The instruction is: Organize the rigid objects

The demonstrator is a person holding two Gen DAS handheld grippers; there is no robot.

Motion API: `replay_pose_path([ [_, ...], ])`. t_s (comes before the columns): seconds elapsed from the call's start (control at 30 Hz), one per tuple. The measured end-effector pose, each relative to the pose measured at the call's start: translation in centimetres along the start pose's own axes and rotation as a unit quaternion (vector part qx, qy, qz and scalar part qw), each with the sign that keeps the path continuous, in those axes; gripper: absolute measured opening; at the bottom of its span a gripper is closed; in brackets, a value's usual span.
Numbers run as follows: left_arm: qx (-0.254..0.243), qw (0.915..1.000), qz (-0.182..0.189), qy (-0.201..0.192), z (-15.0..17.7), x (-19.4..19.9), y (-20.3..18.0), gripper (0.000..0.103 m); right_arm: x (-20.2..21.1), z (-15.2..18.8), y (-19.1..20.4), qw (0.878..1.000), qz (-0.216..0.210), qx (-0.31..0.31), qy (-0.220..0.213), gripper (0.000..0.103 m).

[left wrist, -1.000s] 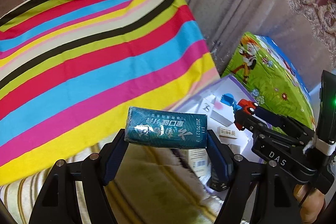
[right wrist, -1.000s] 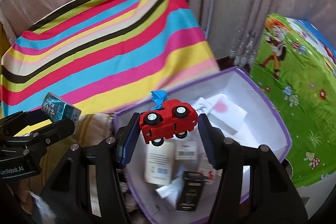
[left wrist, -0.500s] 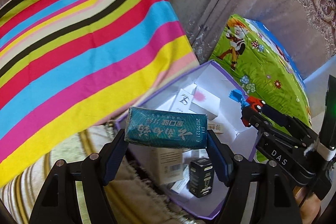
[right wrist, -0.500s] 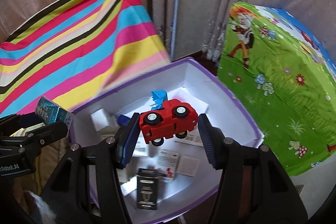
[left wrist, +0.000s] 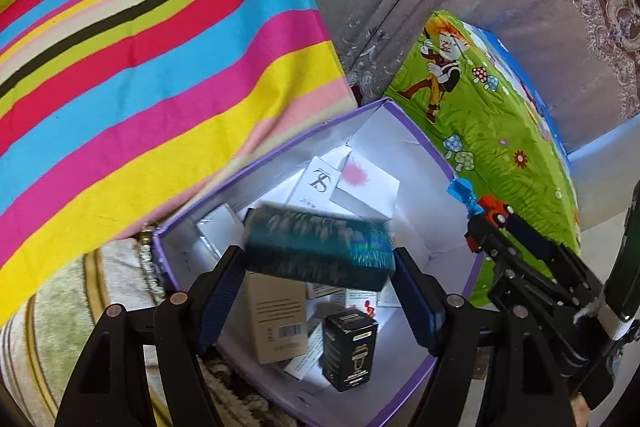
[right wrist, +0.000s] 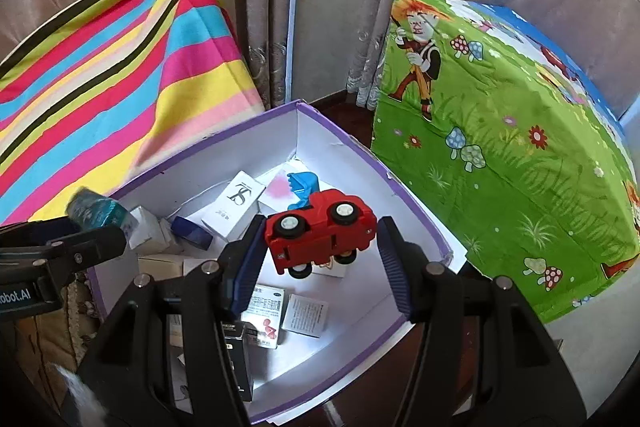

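A lived-in home room: long beige curtains (right wrist: 328,7) with embroidered trim hang behind, a rainbow-striped cloth (left wrist: 152,75) and a cartoon-print cover (right wrist: 500,147) drape furniture, and a patterned rug (left wrist: 60,327) lies on dark wooden floor (right wrist: 340,103).

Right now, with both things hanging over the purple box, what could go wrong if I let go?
The red toy car hangs tilted above small cartons; dropped, it may bounce or roll onto the white carton. The teal box is long and sits over the black carton, so it could land propped on that carton. The purple box is already crowded.
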State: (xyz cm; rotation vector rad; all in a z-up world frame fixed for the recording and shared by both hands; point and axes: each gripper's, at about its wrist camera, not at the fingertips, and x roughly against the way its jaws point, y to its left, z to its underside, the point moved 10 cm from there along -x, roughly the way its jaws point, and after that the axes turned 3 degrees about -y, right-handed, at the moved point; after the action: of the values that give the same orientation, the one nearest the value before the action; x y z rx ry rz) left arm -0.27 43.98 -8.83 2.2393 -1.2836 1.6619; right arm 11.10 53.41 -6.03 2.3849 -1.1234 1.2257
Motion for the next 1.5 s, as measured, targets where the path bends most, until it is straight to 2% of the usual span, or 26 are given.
replay_pose_path([
  [0.1,0.007,0.9999,0.008,0.005,0.0,-0.3,-0.1,0.081,-0.2,0.1,-0.3,1.0,0.007,0.001,0.003,0.064],
  [0.17,0.01,0.9999,0.008,0.008,0.1,-0.3,0.0,0.081,-0.1,0.1,-0.3,1.0,0.006,0.002,0.002,0.079],
  [0.37,0.028,0.9994,0.02,0.011,1.1,0.9,0.3,0.081,0.8,-0.1,-0.3,1.0,0.011,0.002,-0.006,0.089],
  [0.6,0.055,0.9977,0.037,0.011,4.4,4.0,0.9,0.082,2.6,0.9,-0.1,1.0,0.01,0.006,-0.003,0.09],
  [0.77,0.058,0.9977,0.03,-0.019,6.1,6.8,1.3,0.089,4.6,1.6,0.4,1.0,0.005,0.01,-0.006,0.092],
  [0.9,0.059,0.9971,0.032,-0.036,6.7,7.9,1.8,0.089,5.8,2.7,1.1,1.0,-0.01,0.003,0.001,0.092],
  [1.03,0.052,0.9977,0.033,-0.026,7.1,7.4,2.0,0.092,6.8,4.0,1.6,1.0,-0.016,0.002,0.005,0.092],
  [1.13,0.035,0.999,0.021,-0.018,7.4,7.0,1.8,0.094,7.2,4.7,1.8,1.0,-0.021,-0.002,0.008,0.092],
  [1.27,0.048,0.9979,0.04,-0.018,7.3,7.0,1.9,0.096,7.2,4.6,1.8,1.0,-0.023,-0.004,0.006,0.092],
  [1.33,0.051,0.9972,0.051,-0.018,7.3,6.9,1.7,0.101,7.1,4.5,1.7,1.0,-0.022,-0.002,0.006,0.092],
  [1.5,0.045,0.9979,0.043,-0.017,7.4,6.7,1.6,0.102,6.9,4.7,1.9,1.0,-0.025,-0.001,0.009,0.092],
])
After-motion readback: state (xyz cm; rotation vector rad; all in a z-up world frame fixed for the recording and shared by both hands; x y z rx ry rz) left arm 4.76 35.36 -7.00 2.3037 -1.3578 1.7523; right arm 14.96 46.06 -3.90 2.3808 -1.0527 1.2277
